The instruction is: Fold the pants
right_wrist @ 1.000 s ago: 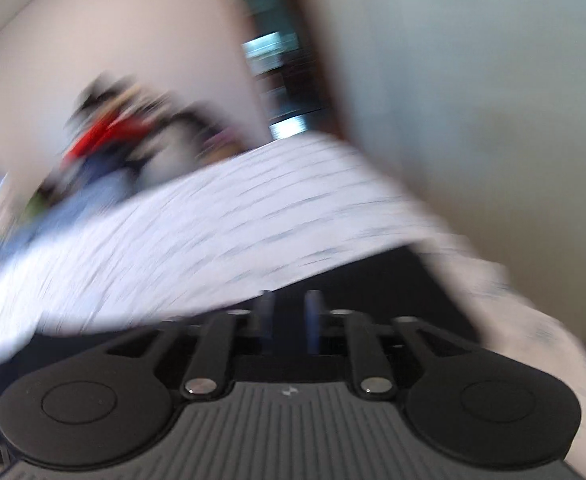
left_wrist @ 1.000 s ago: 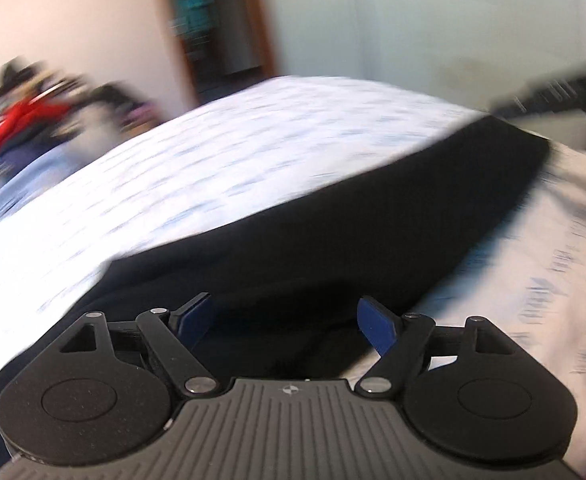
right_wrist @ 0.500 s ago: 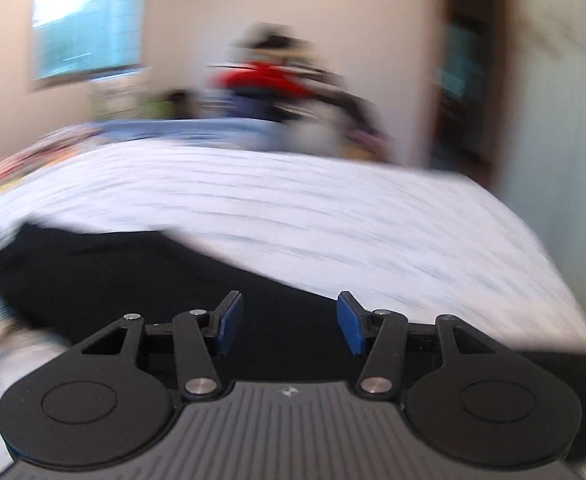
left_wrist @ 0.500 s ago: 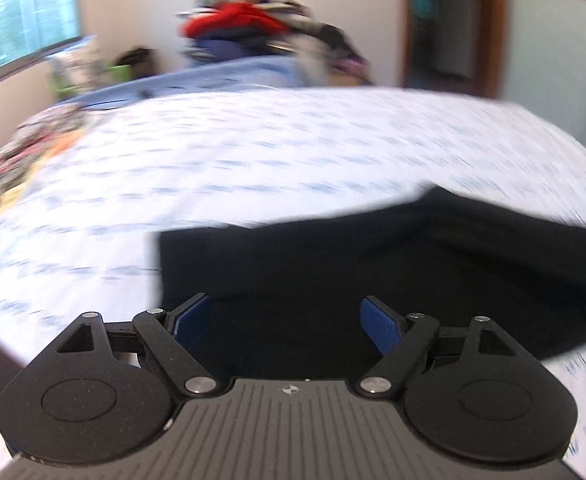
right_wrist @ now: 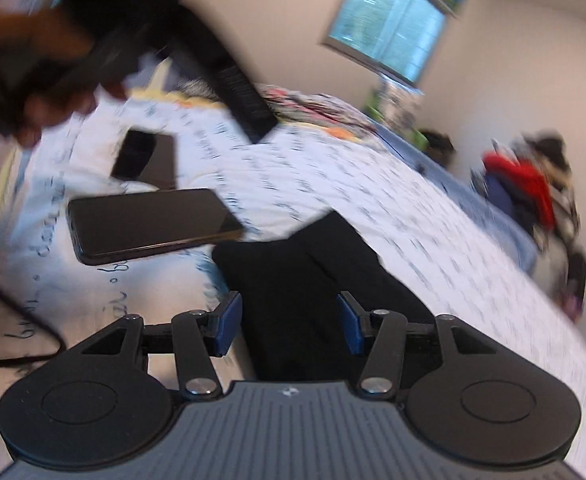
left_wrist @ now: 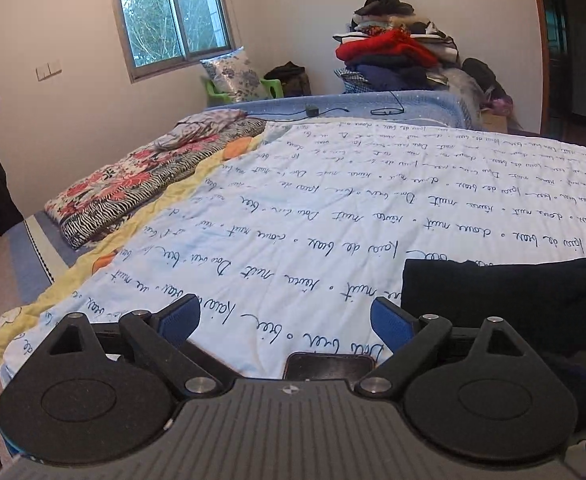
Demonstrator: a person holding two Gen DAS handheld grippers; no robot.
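Observation:
The black pants (left_wrist: 509, 292) lie folded into a compact stack on the white bedsheet with blue script. In the left wrist view they sit to the right of my left gripper (left_wrist: 285, 320), which is open and empty over bare sheet. In the right wrist view the folded pants (right_wrist: 317, 280) lie just ahead of and under my right gripper (right_wrist: 289, 320), which is open and empty. That view is blurred by motion.
Two dark phones (right_wrist: 149, 224) (right_wrist: 145, 158) lie on the sheet left of the pants; one edge (left_wrist: 329, 364) shows below my left gripper. A folded floral quilt (left_wrist: 141, 184), a clothes pile (left_wrist: 397, 56) and a person's hand (right_wrist: 33, 64) are around.
Both grippers swung left and back off the pants. The right gripper went from shut to open. The pants now lie folded and released on the sheet.

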